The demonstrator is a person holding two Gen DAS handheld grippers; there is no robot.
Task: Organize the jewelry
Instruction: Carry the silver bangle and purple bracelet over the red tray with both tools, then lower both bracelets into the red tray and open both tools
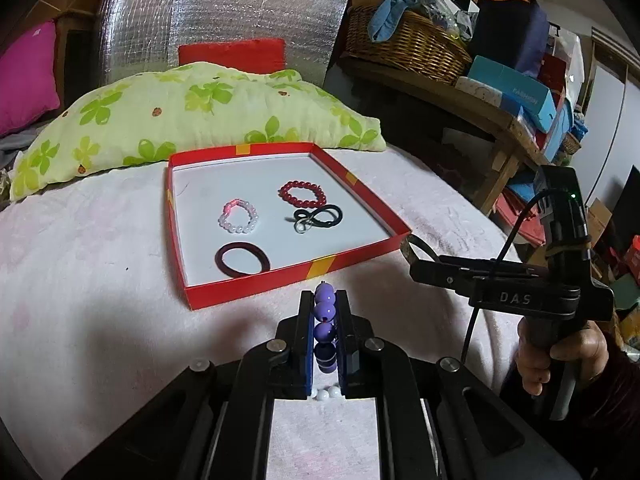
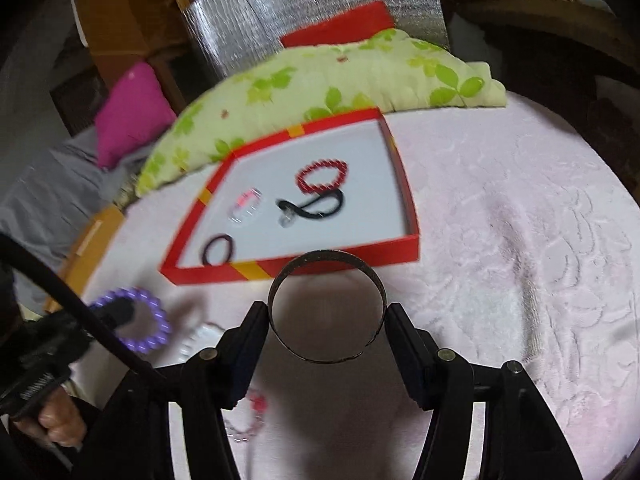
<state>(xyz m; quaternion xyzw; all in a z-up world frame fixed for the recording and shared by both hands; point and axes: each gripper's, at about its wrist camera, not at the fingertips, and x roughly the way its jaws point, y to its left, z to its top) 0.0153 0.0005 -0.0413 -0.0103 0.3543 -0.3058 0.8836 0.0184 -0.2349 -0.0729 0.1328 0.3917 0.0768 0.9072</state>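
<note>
A red shallow box point(image 1: 256, 278) point(image 2: 340, 258) lies on the pink blanket. It holds a red bead bracelet point(image 1: 303, 196) point(image 2: 321, 176), a clear-pink bead bracelet point(image 1: 238, 216) point(image 2: 246, 205), a black cord piece point(image 1: 316, 219) point(image 2: 312, 208) and a dark hair tie point(image 1: 242, 259) point(image 2: 219, 250). My left gripper point(image 1: 325, 304) is shut on a purple bead bracelet point(image 1: 324, 312) point(image 2: 154, 320), just in front of the box's near wall. My right gripper point(image 2: 327, 320) is shut on a dark metal bangle point(image 2: 326, 264), near the box's near right corner; it also shows in the left wrist view point(image 1: 412, 254).
A green floral pillow point(image 1: 192, 112) lies behind the box. A white bead piece point(image 2: 196, 342) and a pink bead piece point(image 2: 250, 420) lie on the blanket point(image 2: 500, 260) near the left gripper. A wicker basket point(image 1: 404, 44) and boxes stand on a bench at right.
</note>
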